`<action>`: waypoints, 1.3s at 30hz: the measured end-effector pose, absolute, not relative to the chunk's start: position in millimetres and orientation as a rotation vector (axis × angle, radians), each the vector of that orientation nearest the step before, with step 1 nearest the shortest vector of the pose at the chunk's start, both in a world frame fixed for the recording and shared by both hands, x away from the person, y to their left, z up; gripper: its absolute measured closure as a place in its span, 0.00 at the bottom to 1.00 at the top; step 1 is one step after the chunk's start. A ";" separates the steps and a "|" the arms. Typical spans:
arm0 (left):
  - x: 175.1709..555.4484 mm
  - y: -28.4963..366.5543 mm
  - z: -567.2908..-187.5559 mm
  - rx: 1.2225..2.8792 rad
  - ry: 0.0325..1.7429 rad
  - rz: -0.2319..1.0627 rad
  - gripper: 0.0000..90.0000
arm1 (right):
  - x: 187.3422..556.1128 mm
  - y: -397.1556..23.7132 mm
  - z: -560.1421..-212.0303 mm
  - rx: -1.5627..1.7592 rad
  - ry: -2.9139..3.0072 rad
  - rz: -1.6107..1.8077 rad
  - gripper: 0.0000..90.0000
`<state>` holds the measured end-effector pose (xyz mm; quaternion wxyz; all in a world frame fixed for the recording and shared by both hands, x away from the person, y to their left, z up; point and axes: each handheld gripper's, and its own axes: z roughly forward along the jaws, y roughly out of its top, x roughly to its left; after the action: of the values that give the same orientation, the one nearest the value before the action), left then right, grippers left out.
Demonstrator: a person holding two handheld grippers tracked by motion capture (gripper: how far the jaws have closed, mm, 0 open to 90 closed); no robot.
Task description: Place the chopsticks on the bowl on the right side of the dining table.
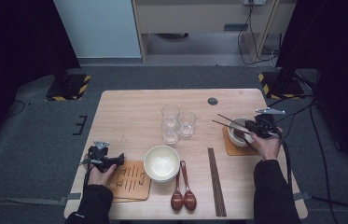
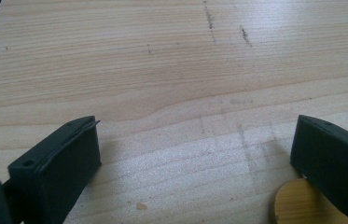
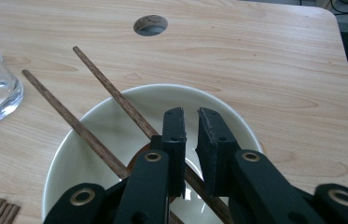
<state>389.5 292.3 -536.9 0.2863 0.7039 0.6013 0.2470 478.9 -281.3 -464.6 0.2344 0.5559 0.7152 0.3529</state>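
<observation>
A pair of brown wooden chopsticks (image 3: 115, 100) lies slanted across a small white bowl (image 3: 101, 135), their far ends reaching out past its rim toward the glasses. In the right gripper view the two sticks run down under the black jaws of the right gripper (image 3: 191, 116); the jaws stand nearly together with a thin gap at their tips, and the sticks pass beneath and between them lower down, so whether the pads actually press on the wood cannot be told. In the high view the right gripper (image 1: 254, 129) hovers over this bowl, which sits on a tan coaster (image 1: 231, 145) near the right edge of the bench (image 1: 129, 107).

Just left of the bowl stand three clear glasses (image 1: 177, 122) in a cluster. Nearer the person, a bundle of chopsticks (image 1: 216, 182) lies lengthwise, with two dark red spoons (image 1: 183, 191) beside it and a larger cream bowl (image 1: 161, 162) touching the spoons' handles.

At the left, the left gripper (image 1: 111, 161) rests at the edge of a patterned wooden mat (image 1: 132, 181). Its jaws are spread wide over bare wood, nothing between them, with a round wooden disc (image 2: 302, 205) beneath the right-hand jaw.
</observation>
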 end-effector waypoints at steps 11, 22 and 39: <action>389.5 292.3 -536.9 1.881 1.607 0.660 0.00 | 476.7 -277.4 -464.7 1.482 2.019 0.976 0.91; 389.5 292.3 -536.9 1.881 1.607 0.660 0.00 | 476.1 -274.1 -465.2 1.458 2.048 0.982 0.90; 389.5 292.3 -536.9 1.881 1.607 0.660 0.00 | 438.7 -289.4 -436.7 1.399 1.977 1.043 0.81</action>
<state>389.5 292.3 -536.9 0.2867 0.7039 0.6012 0.2469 438.7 -289.4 -436.7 0.2495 0.5139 0.7260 0.3829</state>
